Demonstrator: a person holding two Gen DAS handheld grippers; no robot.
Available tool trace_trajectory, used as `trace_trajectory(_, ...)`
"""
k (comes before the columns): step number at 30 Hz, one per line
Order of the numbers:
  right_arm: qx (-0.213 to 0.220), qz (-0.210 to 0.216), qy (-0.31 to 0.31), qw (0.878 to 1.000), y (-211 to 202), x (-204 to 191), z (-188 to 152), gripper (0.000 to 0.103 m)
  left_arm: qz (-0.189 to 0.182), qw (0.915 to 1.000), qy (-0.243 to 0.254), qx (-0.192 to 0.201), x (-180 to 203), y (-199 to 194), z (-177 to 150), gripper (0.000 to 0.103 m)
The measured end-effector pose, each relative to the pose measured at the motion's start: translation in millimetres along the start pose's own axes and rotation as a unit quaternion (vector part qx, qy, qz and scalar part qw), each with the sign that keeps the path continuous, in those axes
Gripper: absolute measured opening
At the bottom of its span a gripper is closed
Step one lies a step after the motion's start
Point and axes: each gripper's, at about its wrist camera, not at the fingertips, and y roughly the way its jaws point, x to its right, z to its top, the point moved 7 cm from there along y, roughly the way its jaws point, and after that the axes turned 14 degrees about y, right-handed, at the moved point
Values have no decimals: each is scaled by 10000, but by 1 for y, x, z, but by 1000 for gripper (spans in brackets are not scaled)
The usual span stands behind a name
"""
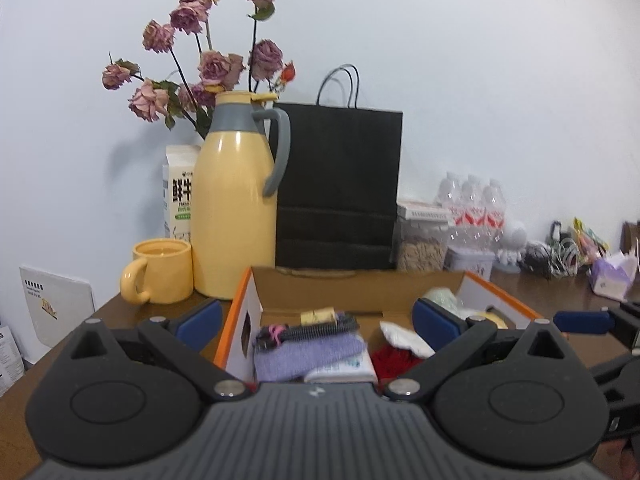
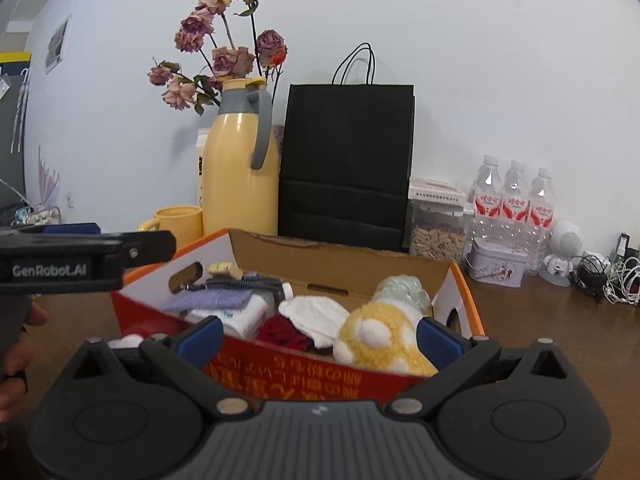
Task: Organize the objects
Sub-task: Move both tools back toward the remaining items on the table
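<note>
You had both tools hovering at the near side of the cardboard box (image 2: 340, 258), and neither carried anything: your left gripper (image 1: 318, 320) stood with its blue pads spread wide and nothing between them, and your right gripper (image 2: 318, 340) was spread the same way, its pads framing the box's red front wall without pinching it. The box sat on the brown table (image 2: 540, 320), in front of the black paper bag (image 2: 348, 160) and the yellow thermos (image 2: 240, 176). Most of the sorting looked finished, since the box already held a yellow plush toy (image 2: 380, 340), a white cloth (image 2: 316, 316), something red (image 2: 282, 332), a folded purple cloth (image 2: 212, 300), a black comb-like item (image 1: 308, 330) and a pack of tissues (image 2: 240, 316). What remained for you was hard to judge: a small white thing (image 2: 126, 341) lay just outside the box's near left corner, partly hidden by your right tool, and it may have been the next piece. The yellow mug (image 1: 162, 270), the water bottles (image 2: 514, 200) and the cable tangle (image 2: 608, 276) along the wall looked like fixtures, though I cannot tell whether they counted.
</note>
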Motion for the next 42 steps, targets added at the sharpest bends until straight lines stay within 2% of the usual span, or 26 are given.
trace_trajectory(5, -182, 64, -30, 9998, -15, 3, -12, 103, -162, 9997, 79, -170, 3, -12, -8, 103)
trace_trajectory(16, -760, 18, -53, 9971, -44, 21, -44, 103, -189, 9981, -23, -580, -8, -38, -24, 103)
trace_trajectory(23, -1197, -43, -109, 9927, -47, 23, -72, 103, -301, 9953, -51, -916, -11, -55, -38, 103)
trace_trajectory(29, -1383, 72, -265, 9900, -42, 12, -85, 92, -249, 9935, -74, -1104, -17, -71, -49, 103)
trace_trajectory(31, -1433, 132, -339, 9890, -36, 9, -86, 83, -222, 9931, -92, -1150, -19, -75, -53, 103)
trace_trajectory(33, -1502, 227, -393, 9876, -29, 6, -85, 79, -204, 9927, -119, -1179, -21, -79, -54, 103)
trace_trajectory(38, -1620, 565, -436, 9842, -9, 1, -80, 74, -161, 9923, -125, -1222, -25, -87, -56, 103)
trace_trajectory(41, -1626, 867, -440, 9819, -5, -4, -80, 60, -150, 9922, -140, -1231, -27, -90, -56, 103)
trace_trajectory(42, -1624, 973, -444, 9809, -6, -5, -80, 50, -146, 9921, -148, -1235, -27, -91, -57, 103)
